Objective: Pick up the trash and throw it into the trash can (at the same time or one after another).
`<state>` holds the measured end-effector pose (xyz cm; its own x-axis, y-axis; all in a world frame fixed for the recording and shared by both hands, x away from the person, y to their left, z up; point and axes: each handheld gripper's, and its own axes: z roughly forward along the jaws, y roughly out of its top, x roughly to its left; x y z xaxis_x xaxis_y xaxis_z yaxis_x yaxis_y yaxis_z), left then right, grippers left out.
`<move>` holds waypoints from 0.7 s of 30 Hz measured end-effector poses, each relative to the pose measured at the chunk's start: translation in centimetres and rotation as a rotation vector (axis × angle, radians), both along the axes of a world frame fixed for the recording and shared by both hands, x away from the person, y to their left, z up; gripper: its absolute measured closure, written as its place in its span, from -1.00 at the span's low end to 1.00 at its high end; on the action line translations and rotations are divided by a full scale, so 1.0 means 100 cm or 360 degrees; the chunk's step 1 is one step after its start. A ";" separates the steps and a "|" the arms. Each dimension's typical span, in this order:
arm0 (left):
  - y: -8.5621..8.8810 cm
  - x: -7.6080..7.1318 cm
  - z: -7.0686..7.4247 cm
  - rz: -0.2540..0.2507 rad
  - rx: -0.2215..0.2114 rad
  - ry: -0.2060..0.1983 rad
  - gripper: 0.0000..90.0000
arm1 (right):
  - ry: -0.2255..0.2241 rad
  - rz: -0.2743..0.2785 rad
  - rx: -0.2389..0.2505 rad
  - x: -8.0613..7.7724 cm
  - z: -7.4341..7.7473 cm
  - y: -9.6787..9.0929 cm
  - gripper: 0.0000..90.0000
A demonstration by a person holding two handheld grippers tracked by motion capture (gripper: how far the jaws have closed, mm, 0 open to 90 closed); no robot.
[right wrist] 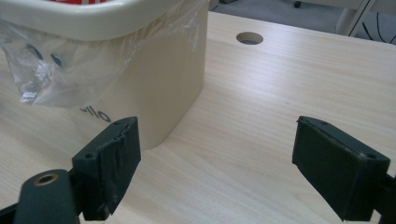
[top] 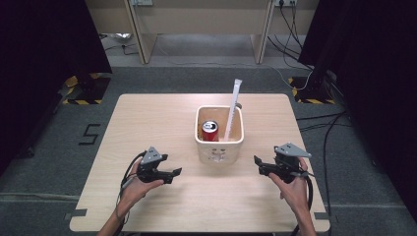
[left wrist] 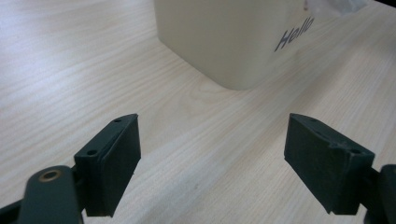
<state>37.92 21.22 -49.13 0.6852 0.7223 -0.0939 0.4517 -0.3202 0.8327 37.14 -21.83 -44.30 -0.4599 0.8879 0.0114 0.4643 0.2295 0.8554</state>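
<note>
Looking down from the high view, one cream bin (top: 219, 142) is seen standing near the middle of the wooden table (top: 147, 123); one red can (top: 210, 131) stands inside it at about nine o'clock of the opening, and one long white wrapped stick (top: 232, 110) leans out past the rim at about one o'clock; the lower ends of both are hidden by the bin's wall, and what else lies inside cannot be made out; two grippers are counted, one per hand; the left gripper (top: 176, 171) is held at about eight o'clock of the bin, the right gripper (top: 256, 160) at about four o'clock, each well apart from it; the jaws of each are spread wide with nothing between them, as is shown plainly in the two gripper views; in the left gripper view the bin is cut off at the top, and the word "Hello" is read on its wall; in the right gripper view a clear plastic liner (right wrist: 60, 70) is seen draped over the rim, partly covering that lettering, and one round hole (right wrist: 249, 38) in the tabletop is seen.
</note>
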 end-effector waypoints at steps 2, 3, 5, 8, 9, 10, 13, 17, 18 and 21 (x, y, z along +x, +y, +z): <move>0.000 0.000 -0.001 0.0006 0.0000 0.0002 -0.60 | 0.0003 0.0005 -0.0012 -0.001 -0.003 0.002 -0.65; 0.001 -0.001 -0.002 0.0009 0.0002 0.0002 -0.60 | 0.0003 0.0005 -0.0012 -0.001 -0.003 0.002 -0.65; 0.002 -0.001 -0.005 0.0008 0.0018 0.0010 -0.60 | 0.0012 0.0010 -0.0024 -0.003 -0.007 0.003 -0.65; 0.002 -0.002 -0.010 0.0007 0.0041 0.0026 -0.60 | 0.0021 0.0020 -0.0037 -0.005 -0.013 0.005 -0.65; 0.002 -0.002 -0.012 0.0006 0.0048 0.0031 -0.60 | 0.0029 0.0017 -0.0032 -0.006 -0.016 0.006 -0.65; 0.002 -0.002 -0.014 0.0006 0.0051 0.0035 -0.60 | 0.0026 0.0018 -0.0040 -0.006 -0.018 0.006 -0.65; 0.003 -0.002 -0.020 0.0009 0.0066 0.0061 -0.60 | 0.0045 0.0020 -0.0050 -0.008 -0.022 0.007 -0.65; 0.006 -0.003 -0.026 0.0014 0.0081 0.0103 -0.61 | 0.0060 0.0033 -0.0062 -0.012 -0.028 0.007 -0.65; 0.006 -0.003 -0.027 0.0016 0.0088 0.0107 -0.61 | 0.0070 0.0031 -0.0061 -0.013 -0.029 0.007 -0.65; 0.008 -0.005 -0.029 0.0034 0.0110 0.0103 -0.61 | 0.0092 0.0036 -0.0068 -0.016 -0.034 0.006 -0.65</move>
<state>37.42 22.05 -52.00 0.6637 0.7429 -0.0870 0.5111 -0.3655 0.7780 35.49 -21.20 -47.74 -0.4794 0.8776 0.0007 0.5069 0.2762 0.8165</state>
